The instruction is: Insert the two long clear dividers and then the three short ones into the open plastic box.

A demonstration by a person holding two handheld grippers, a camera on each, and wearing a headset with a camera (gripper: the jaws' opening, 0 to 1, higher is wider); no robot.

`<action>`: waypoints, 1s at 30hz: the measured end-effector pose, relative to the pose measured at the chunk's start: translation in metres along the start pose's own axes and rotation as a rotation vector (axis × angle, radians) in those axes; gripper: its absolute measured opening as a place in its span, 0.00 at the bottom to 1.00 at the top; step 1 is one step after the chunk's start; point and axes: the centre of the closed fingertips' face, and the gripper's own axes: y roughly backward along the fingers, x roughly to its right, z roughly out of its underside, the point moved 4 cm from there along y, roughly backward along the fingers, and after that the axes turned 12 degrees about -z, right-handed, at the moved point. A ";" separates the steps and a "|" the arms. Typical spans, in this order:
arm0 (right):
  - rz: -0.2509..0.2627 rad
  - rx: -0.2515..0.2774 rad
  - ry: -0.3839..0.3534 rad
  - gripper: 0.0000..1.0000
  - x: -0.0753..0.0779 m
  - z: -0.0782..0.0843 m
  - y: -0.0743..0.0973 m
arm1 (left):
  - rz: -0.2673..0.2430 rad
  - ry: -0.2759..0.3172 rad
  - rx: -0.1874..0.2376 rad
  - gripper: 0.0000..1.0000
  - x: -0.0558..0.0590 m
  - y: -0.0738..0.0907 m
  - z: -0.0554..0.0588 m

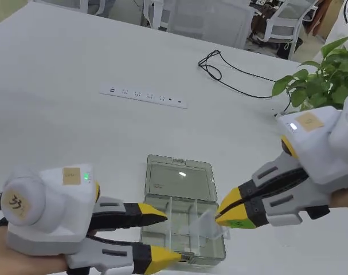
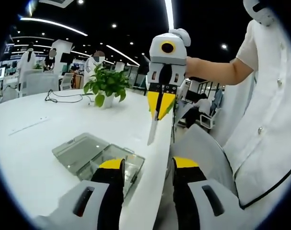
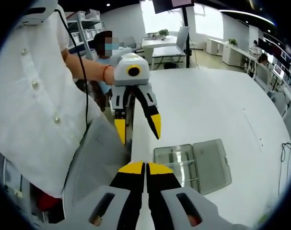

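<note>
One clear divider (image 1: 205,224) is pinched in your right gripper (image 1: 221,212) over the box (image 1: 162,180); left gripper (image 1: 159,236) fingers wide. Insertion step: align with slots, lower straight.

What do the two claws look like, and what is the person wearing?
The left claw and the right claw match: white plastic bodies, grey-and-black fingers with yellow tips, and a small tan sticker on top. The left one shows a green light. The person wears a white buttoned shirt.
</note>
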 end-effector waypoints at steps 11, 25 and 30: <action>0.024 -0.030 -0.002 0.03 0.021 0.008 -0.005 | -0.059 0.011 -0.008 0.62 -0.017 0.004 0.008; 0.066 -0.047 -0.015 0.03 0.052 0.023 -0.013 | -0.088 0.011 -0.038 0.85 -0.028 0.004 0.021; 0.075 -0.045 -0.018 0.03 0.061 0.029 -0.017 | -0.099 0.011 -0.041 0.93 -0.032 0.002 0.023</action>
